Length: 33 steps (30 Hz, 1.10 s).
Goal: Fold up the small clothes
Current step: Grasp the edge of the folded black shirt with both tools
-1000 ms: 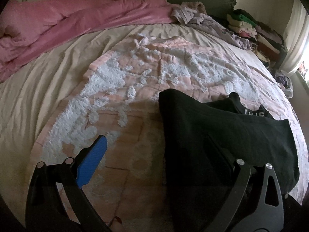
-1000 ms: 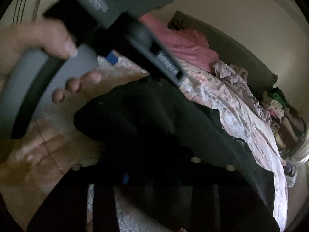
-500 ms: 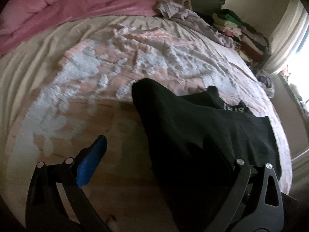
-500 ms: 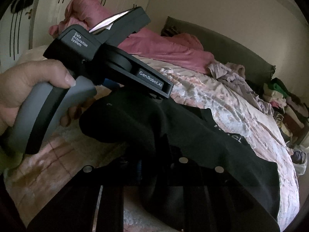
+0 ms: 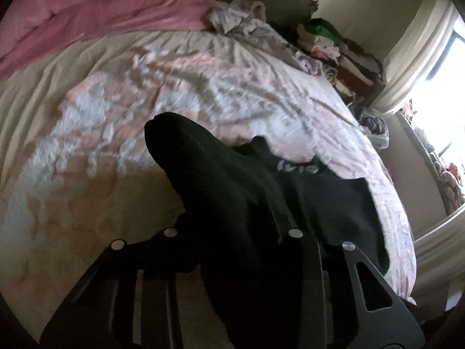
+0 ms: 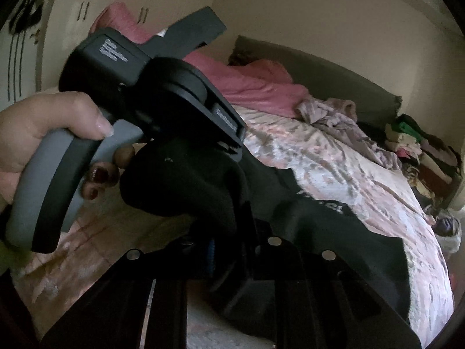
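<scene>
A black garment [image 5: 261,197] with white lettering lies on the pink-and-white bedspread [image 5: 203,93], its near part lifted. My left gripper [image 5: 232,232] is shut on the garment's near edge; the cloth drapes over the fingers. In the right wrist view the garment [image 6: 334,232] hangs in a bunched fold. My right gripper [image 6: 229,241] is shut on that fold. The left gripper's body [image 6: 151,93], held by a hand, is just above and left of it.
A pink duvet [image 5: 96,17] lies at the bed's head. A crumpled lilac cloth [image 5: 255,29] and a pile of folded clothes [image 5: 337,46] sit at the far right. A curtain and bright window [image 5: 421,58] are right of the bed.
My left gripper has closed on the black garment; it stood open before. Both grippers have lifted the near edge, and the bedspread's right side has bunched up.
</scene>
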### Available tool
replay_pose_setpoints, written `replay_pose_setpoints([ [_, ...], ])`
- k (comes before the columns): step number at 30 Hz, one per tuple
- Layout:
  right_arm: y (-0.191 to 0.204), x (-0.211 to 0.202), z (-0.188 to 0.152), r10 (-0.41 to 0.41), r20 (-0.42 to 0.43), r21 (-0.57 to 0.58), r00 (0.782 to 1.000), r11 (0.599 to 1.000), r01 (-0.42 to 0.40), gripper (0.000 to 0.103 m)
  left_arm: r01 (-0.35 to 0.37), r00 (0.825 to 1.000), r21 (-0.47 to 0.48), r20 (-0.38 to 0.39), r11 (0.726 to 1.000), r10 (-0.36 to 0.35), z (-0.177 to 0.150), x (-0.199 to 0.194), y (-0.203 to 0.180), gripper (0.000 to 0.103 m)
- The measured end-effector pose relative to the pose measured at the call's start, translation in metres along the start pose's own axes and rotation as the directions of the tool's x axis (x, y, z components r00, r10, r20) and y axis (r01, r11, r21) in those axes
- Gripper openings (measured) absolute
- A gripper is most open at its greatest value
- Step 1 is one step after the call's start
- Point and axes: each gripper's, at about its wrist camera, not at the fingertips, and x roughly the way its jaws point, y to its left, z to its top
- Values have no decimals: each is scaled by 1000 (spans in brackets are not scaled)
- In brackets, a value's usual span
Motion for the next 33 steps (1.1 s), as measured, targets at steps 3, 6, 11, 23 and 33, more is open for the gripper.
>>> replay_pose_setpoints([
  [3, -17, -14, -1, -13, 21, 61, 1000, 998, 12, 14, -4, 1000, 42, 17, 999, 3, 7, -9, -27, 24],
  [6, -37, -28, -4, -19, 34, 142, 999, 990, 14, 14, -7, 1000, 88, 26, 996, 5, 12, -15, -57, 24],
  [11, -75, -48, -19, -31, 37, 278, 999, 960, 19, 13, -12, 1000, 175, 18, 985, 9, 15, -10, -115, 24],
  [23, -132, -69, -70, -27, -27, 537, 999, 843, 37, 13, -13, 998, 287, -61, 958, 32, -5, 40, -203, 24],
  [33, -158, -68, -106, 12, -88, 655, 996, 754, 49, 8, -18, 989, 327, -134, 945, 66, -28, 87, -237, 24],
])
